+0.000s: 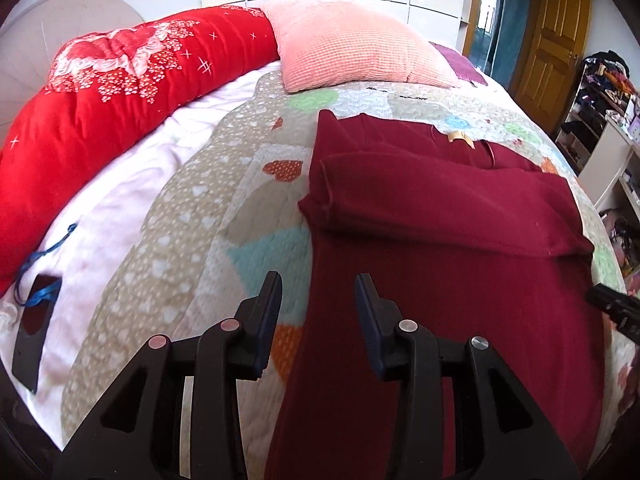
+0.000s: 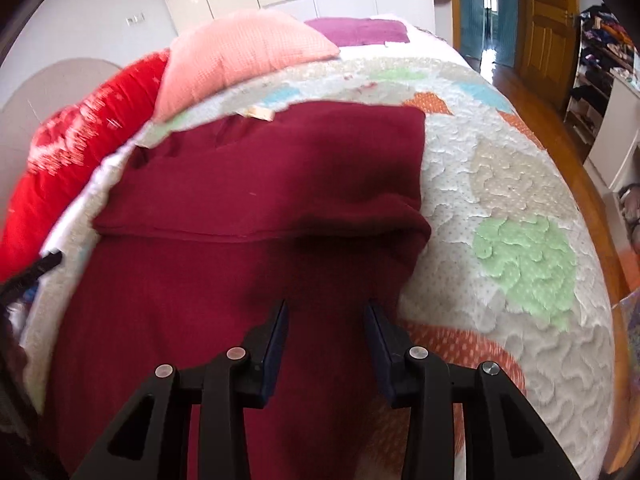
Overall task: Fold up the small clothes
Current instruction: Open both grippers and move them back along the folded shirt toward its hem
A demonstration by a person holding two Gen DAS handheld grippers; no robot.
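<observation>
A dark red garment [image 1: 452, 248] lies flat on the patchwork quilt [image 1: 192, 208], its sleeves folded across the body and a tan neck label at the far end. My left gripper [image 1: 318, 288] is open and empty, hovering over the garment's left edge near its lower part. The right gripper's tip [image 1: 612, 306] shows at the garment's right edge. In the right wrist view the garment [image 2: 248, 208] fills the middle, and my right gripper [image 2: 326, 316] is open and empty just above its lower right part.
A red flowered duvet [image 1: 100, 92] and a pink pillow [image 1: 352, 48] lie at the bed's far side. A black phone with a blue strap [image 1: 34, 320] lies on the white sheet at left. A folded purple cloth [image 2: 360, 31] lies at the far end. Shelves and a wooden door stand at right.
</observation>
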